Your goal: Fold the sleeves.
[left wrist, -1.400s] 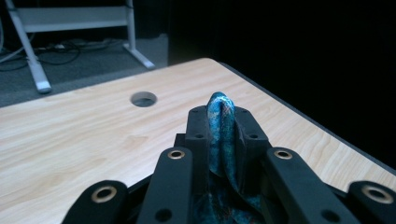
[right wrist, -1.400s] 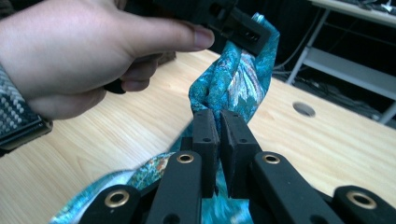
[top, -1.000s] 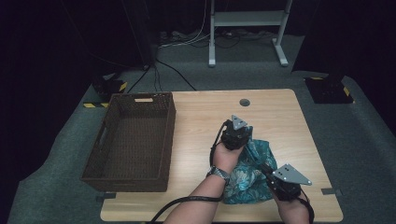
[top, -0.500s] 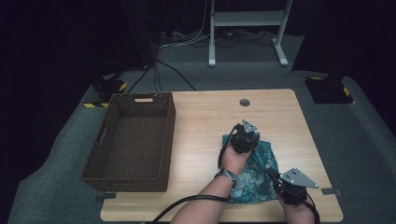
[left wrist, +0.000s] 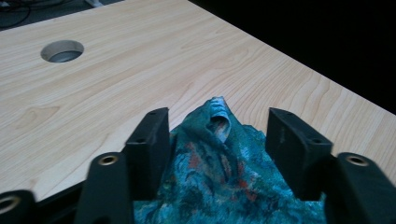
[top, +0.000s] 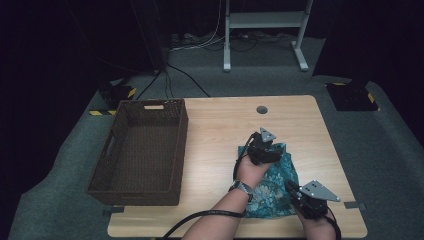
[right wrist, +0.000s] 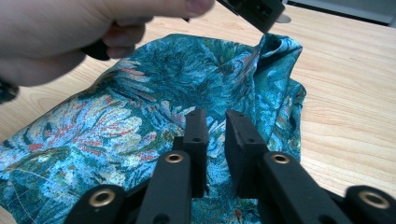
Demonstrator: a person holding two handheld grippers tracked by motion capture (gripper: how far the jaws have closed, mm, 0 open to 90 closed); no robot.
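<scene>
Jaws of the left gripper [left wrist: 217,154] have just been opening and stand wide around a raised peak of the cloth [top: 270,182]; jaws of the right gripper [right wrist: 215,140], just opening too, stand narrowly parted over its near part, grip uncertain. Cloth lies at the right front of the desk [top: 215,130]. Risk: the released peak collapses, undoing the fold. Basket [top: 142,147] stands left; dark room, grey carpet [top: 380,145].

A wooden table [top: 215,130] with a round hole [top: 261,109] carries a wicker basket [top: 142,150] at its left and a teal cloth [top: 272,187] near its right front.
</scene>
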